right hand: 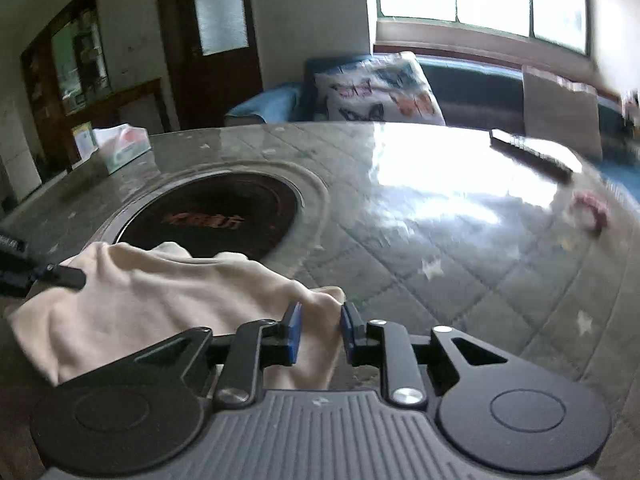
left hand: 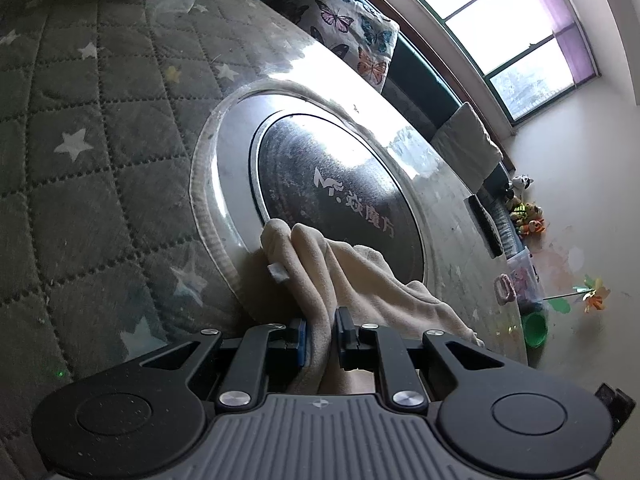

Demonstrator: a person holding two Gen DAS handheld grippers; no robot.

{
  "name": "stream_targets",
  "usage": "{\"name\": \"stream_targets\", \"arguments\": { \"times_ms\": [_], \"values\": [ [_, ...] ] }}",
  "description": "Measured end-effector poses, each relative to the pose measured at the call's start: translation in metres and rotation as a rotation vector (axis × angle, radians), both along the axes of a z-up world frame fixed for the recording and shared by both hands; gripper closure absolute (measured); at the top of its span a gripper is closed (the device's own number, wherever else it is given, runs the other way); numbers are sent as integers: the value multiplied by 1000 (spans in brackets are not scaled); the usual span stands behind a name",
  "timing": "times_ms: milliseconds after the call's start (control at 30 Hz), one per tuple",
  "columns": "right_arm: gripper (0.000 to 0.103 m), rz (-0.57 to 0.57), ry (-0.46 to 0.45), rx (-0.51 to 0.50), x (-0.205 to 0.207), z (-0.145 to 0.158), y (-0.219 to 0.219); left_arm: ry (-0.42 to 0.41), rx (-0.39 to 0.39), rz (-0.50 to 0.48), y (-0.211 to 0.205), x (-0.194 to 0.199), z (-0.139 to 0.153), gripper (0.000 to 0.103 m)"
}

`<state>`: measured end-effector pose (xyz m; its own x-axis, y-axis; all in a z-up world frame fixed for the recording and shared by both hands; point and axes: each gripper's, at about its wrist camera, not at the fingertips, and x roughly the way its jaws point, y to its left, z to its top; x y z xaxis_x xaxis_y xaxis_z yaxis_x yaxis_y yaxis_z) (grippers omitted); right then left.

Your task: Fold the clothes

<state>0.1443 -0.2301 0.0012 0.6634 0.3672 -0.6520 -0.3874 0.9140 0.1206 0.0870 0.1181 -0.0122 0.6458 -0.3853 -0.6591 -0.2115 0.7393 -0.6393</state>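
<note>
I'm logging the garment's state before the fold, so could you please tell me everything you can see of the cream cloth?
The cream cloth is a soft, fleecy-looking garment, plain apart from a small white tag near one edge. It lies bunched and creased on the quilted, star-patterned table cover, one end overlapping the round dark hob plate. The left gripper is shut on a fold of it. Another fold sits between the right gripper's fingers, with a gap at one pad.
</note>
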Motion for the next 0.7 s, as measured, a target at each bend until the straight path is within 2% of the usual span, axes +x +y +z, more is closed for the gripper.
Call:
{"name": "stream_targets", "arguments": {
  "times_ms": [100,300,433,700],
  "values": [
    [70,-14,20,22,9,-8,-2,1,16,-3,-1,1,1,87],
    [71,-17,51,99,15,-16,-3,3,46,-9,-2,3,0,87],
    [92,-1,49,115,11,-14,-3,-11,75,-11,-6,2,5,88],
    [95,-11,-22,175,-10,14,-18,-83,133,-54,-28,5,37,89]
  ]
}}
